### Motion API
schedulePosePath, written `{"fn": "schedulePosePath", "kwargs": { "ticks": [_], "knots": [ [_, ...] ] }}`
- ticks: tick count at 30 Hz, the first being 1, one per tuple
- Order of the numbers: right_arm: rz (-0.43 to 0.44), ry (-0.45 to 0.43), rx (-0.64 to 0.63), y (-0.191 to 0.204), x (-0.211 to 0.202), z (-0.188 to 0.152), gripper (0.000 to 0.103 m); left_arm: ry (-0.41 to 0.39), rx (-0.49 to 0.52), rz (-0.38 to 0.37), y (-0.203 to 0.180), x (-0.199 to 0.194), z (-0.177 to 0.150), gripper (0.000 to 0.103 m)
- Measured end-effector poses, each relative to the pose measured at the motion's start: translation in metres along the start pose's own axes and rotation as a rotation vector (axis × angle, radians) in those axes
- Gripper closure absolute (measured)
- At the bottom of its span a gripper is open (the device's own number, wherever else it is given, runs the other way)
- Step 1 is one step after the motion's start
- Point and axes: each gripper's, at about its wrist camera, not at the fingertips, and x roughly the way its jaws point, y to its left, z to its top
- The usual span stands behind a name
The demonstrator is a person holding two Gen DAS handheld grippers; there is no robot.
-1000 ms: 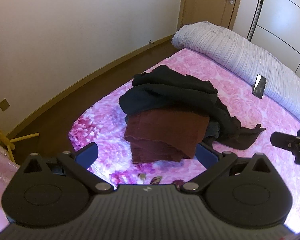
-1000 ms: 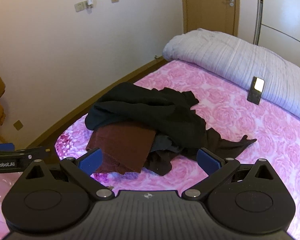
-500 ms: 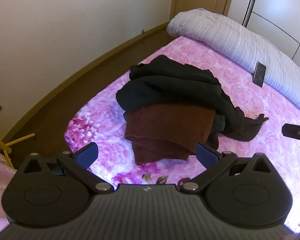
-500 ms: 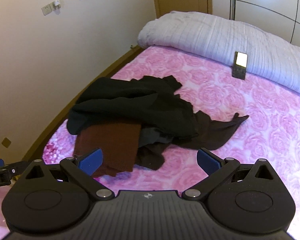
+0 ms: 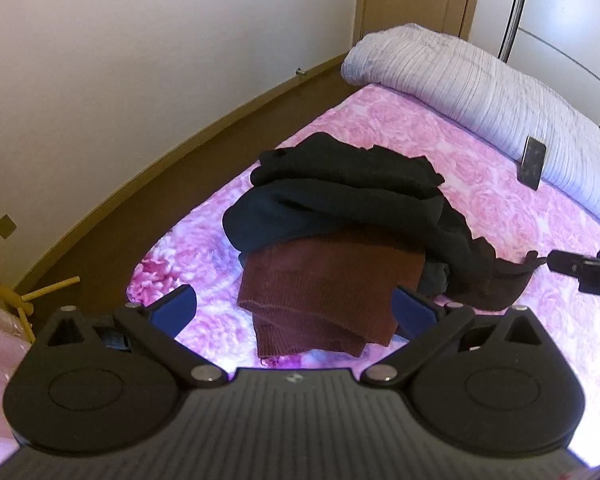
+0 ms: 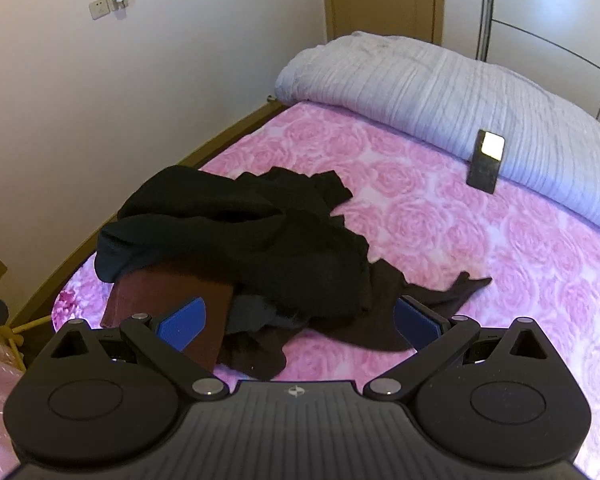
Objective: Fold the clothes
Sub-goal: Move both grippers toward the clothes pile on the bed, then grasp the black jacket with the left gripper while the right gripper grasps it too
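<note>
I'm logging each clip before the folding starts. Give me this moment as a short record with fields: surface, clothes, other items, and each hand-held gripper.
surface: bed with pink rose cover
clothes: unfolded pile, black garments lying over a reddish-brown sweater
other items: phone leaning on the rolled grey quilt
left hand-held gripper: open, empty, over the sweater's near edge
right hand-held gripper: open, empty, over the pile's near side

My left hand-held gripper (image 5: pixel 294 312) has its blue-padded fingers (image 5: pixel 176 309) spread wide, gripping nothing. My right hand-held gripper (image 6: pixel 298 320) is likewise spread wide and empty, its tip showing at the left view's three o'clock.
</note>
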Motion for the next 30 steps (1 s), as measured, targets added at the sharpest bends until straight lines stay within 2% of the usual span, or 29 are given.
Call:
{"fn": "schedulePosePath", "kwargs": {
  "ticks": [8,13,18,21,25,30],
  "knots": [
    [-0.045,0.007,-0.036,-0.001,0.032,0.013,0.000,-0.011,0.085,-0.026,0.004,0.045,0.033,0.001],
    [-0.111,0.031,-0.038,0.000,0.061,0.022,0.000,-0.034,0.245,-0.042,0.005,0.094,0.061,0.001],
    [-0.111,0.061,-0.044,0.012,0.089,0.034,0.000,-0.025,0.348,-0.094,0.013,0.153,0.085,0.001],
    [-0.073,0.070,-0.086,0.027,0.107,0.042,0.000,-0.001,0.403,-0.147,0.016,0.190,0.097,0.001],
    [0.020,0.077,-0.155,0.051,0.133,0.056,0.000,0.048,0.446,-0.215,0.019,0.232,0.111,0.001],
    [0.118,0.099,-0.280,0.078,0.162,0.072,0.000,0.030,0.506,-0.309,0.026,0.261,0.136,0.001]
  ]
}}
